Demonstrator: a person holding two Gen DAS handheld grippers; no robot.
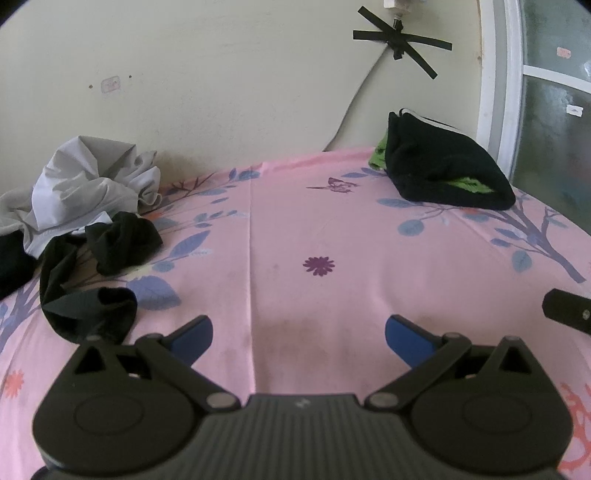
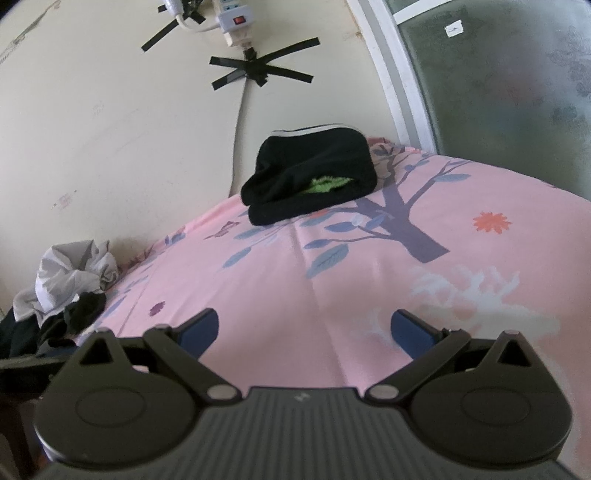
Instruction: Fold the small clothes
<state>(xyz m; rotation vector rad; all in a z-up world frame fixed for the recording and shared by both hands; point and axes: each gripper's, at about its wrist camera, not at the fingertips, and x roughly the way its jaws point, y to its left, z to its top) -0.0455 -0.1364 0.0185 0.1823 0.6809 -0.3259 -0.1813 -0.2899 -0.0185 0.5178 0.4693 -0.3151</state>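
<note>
The left gripper (image 1: 298,334) is held with its blue-padded fingers spread wide apart, and nothing is gripped between them; only the pink floral bedsheet (image 1: 317,229) is seen in the gap. The right gripper (image 2: 304,330) is likewise held wide open and empty above the same sheet.

Ahead and to the left of the left gripper, a crumpled black garment (image 1: 92,280) is seen lying loose on the sheet, with its nearest fold just beside the left finger; whether the two touch cannot be told. Behind it, against the cream wall (image 1: 221,92), a rumpled grey-white garment (image 1: 88,184) is heaped, touching the black one. Ahead and to the right of the left gripper, well apart from it, a folded stack of black clothes (image 1: 443,170) is placed near the wall and the window frame (image 1: 498,92), with a green piece showing between its layers. In the right wrist view this stack (image 2: 314,177) is found straight ahead and slightly left. A black cross of tape (image 2: 258,68) is fixed on the wall above it, beneath a white power strip (image 2: 232,20).
</note>
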